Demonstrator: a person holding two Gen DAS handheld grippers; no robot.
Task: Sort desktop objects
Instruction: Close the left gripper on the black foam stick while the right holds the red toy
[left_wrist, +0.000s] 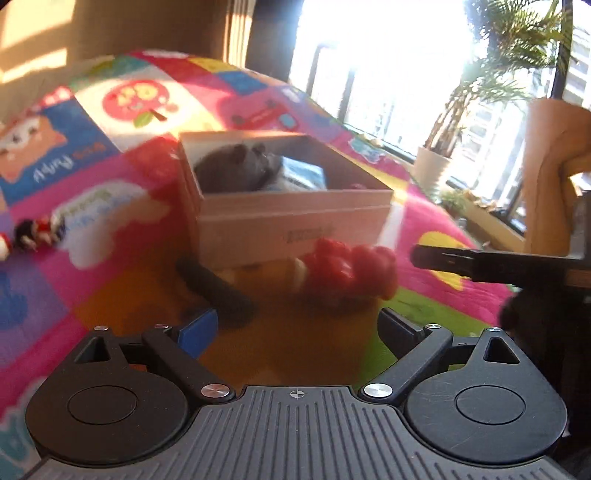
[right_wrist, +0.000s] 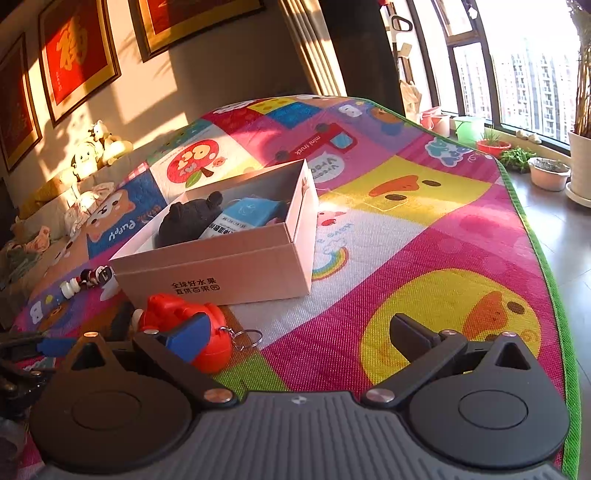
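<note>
A bright patchwork mat (right_wrist: 424, 236) with cartoon animals and fruit covers the worktop, low sun raking across it. Framed red prints hang on the wall, plush toys (right_wrist: 98, 147) sit on a sofa below them, and potted plants (right_wrist: 517, 157) line the window. An open box (right_wrist: 236, 266) in mid-mat holds a dark plush (right_wrist: 190, 219) and a blue packet (right_wrist: 247, 214). A red toy (right_wrist: 192, 325) lies just before the box. Left gripper (left_wrist: 295, 328) and right gripper (right_wrist: 299, 332) both have jaws apart, empty.

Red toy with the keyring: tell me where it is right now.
In the right wrist view the red toy lies on the play mat at lower left, just in front of the cardboard box, partly behind the right tool's blue finger pad.
</note>
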